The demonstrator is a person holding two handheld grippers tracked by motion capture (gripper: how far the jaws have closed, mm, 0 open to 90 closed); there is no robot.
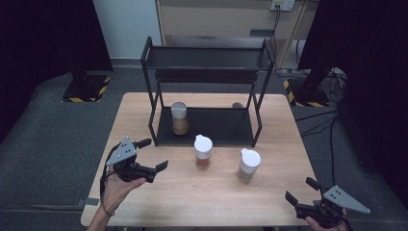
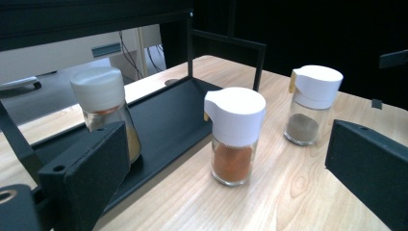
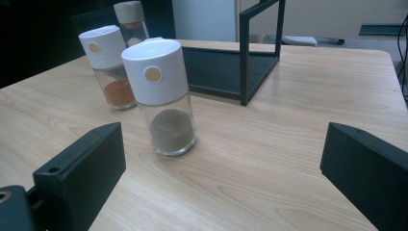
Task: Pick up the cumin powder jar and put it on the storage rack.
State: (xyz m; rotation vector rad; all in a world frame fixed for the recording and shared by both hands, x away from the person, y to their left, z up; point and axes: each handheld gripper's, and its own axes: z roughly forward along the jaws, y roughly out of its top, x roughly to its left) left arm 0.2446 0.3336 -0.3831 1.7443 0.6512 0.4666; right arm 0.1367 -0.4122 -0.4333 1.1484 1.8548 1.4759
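Two white-capped glass shakers stand on the wooden table in front of a black two-tier rack (image 1: 207, 127). One holds orange-red powder (image 1: 202, 152) (image 2: 234, 139) (image 3: 109, 65); the other holds grey-brown powder (image 1: 248, 165) (image 2: 310, 103) (image 3: 163, 98). A third jar with a grey cap and tan contents (image 1: 179, 118) (image 2: 107, 108) (image 3: 131, 19) stands on the rack's lower shelf at its left. My left gripper (image 1: 153, 155) (image 2: 226, 168) is open, left of the orange shaker and apart from it. My right gripper (image 1: 301, 190) (image 3: 221, 163) is open near the front right corner, empty.
The rack's upper shelf (image 1: 207, 57) is bare. The wooden table (image 1: 269, 192) has free surface at the front between the two grippers. Beyond it are a grey floor, stand bases with hazard tape (image 1: 86, 91) and cables (image 1: 332, 86).
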